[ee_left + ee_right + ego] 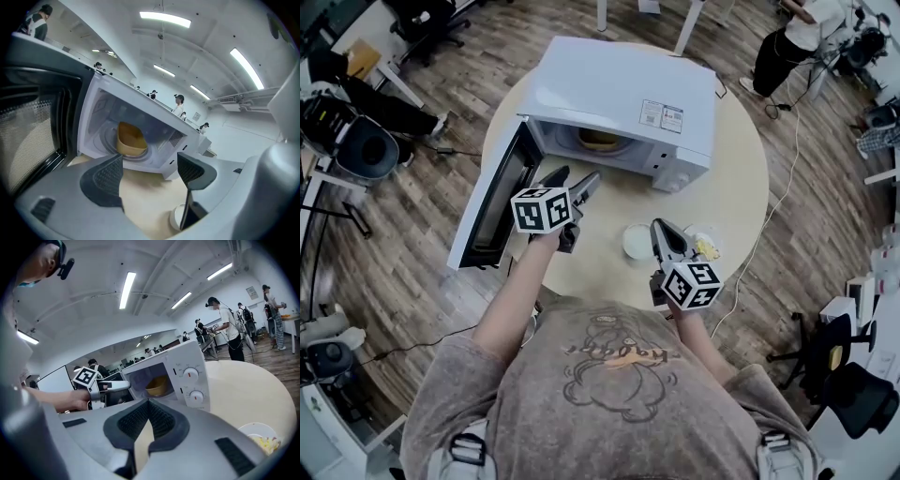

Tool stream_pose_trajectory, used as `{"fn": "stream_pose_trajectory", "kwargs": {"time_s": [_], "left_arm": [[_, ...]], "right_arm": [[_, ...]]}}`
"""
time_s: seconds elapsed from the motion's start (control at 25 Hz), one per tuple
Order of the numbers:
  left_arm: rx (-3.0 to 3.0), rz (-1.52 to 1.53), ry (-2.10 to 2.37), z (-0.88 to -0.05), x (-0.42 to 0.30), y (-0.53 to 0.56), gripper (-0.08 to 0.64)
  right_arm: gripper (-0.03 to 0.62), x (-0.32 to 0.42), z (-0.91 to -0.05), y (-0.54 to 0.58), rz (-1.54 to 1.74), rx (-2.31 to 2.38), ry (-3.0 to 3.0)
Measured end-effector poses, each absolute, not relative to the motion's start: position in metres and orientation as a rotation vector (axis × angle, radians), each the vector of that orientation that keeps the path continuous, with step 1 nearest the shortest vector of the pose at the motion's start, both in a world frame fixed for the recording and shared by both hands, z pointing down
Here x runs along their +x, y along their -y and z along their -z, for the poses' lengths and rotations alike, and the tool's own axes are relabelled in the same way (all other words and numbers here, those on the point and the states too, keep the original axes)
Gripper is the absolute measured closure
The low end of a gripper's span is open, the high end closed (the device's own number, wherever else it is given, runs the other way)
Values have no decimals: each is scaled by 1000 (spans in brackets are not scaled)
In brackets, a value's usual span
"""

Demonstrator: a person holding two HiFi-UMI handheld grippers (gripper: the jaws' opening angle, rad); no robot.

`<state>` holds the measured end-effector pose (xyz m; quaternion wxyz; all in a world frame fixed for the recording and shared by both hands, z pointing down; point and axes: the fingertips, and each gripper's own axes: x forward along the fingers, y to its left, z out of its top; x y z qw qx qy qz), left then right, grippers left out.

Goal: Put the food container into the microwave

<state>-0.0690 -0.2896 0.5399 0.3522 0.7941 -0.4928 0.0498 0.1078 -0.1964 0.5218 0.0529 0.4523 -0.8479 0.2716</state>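
Food container [131,139] is seated inside the microwave [623,89]; left tongs [150,164] are held apart, right tongs [149,405] together; the door [492,202] is best pushed shut squarely.

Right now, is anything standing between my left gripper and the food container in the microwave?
Nothing visible. The door of the microwave is swung wide open, the food container sits inside it, and the left gripper, jaws apart and empty, faces it across the table.
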Motion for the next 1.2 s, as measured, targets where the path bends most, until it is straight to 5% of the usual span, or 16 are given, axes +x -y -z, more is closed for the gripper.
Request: {"fn": "stream_pose_trajectory", "kwargs": {"time_s": [0.96,1.2], "left_arm": [[2190,-109,1364,-513,-79,210,201],[2176,-90,1362,-511,-82,204,301]], "right_arm": [[591,109,-509,197,-741,1386,2597],[591,110,-508,193,-746,1394,2593]]}}
